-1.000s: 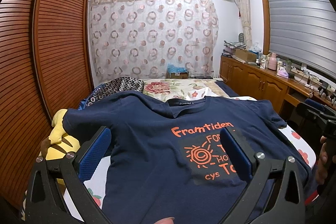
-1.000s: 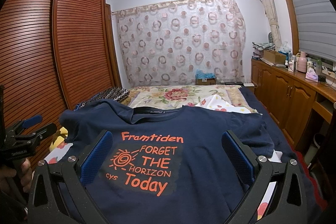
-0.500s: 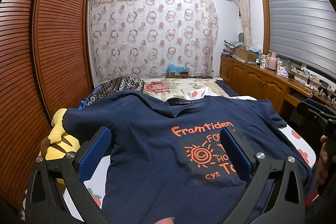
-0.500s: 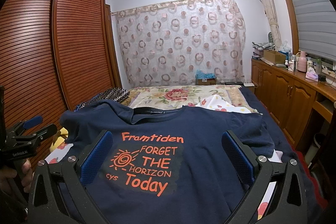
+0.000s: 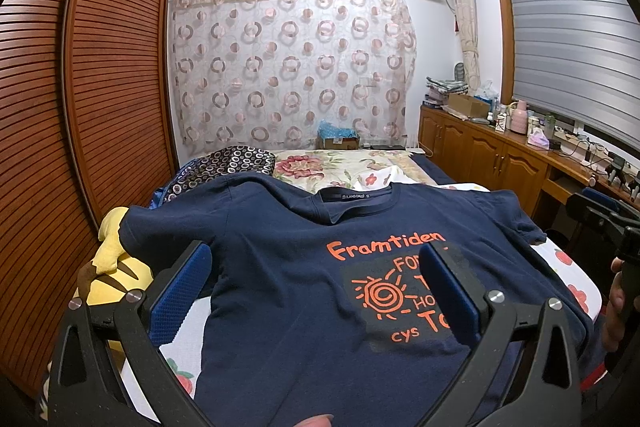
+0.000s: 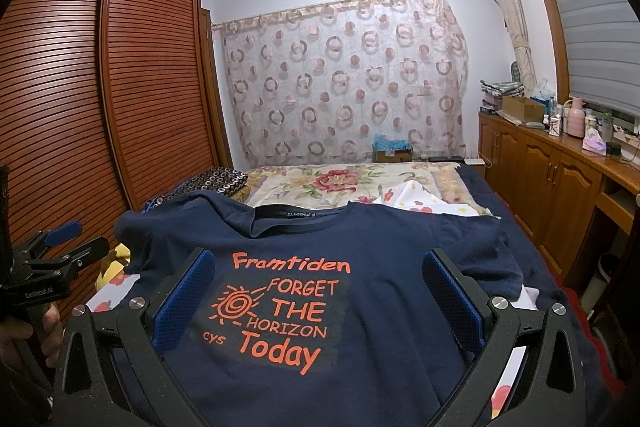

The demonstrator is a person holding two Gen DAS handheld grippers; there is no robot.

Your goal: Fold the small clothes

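Observation:
A navy T-shirt [image 5: 280,267] [image 6: 380,251] with orange lettering lies spread face up on the bed, collar toward the far end. My left gripper [image 5: 316,267] hovers open over the shirt's left half, blue pads wide apart, nothing between them. Over the printed chest area my right gripper [image 6: 318,275] is open too and holds nothing. Each gripper shows at the edge of the other's view: the right gripper [image 5: 600,215] at the right, the left gripper [image 6: 52,259] at the left, both held by a hand.
A yellow plush toy [image 5: 112,259] lies by the shirt's left sleeve. A dark patterned pillow [image 5: 224,167] and floral bedding [image 6: 340,183] fill the far bed. Slatted wardrobe doors [image 5: 80,107] run along the left, wooden cabinets [image 6: 560,179] along the right.

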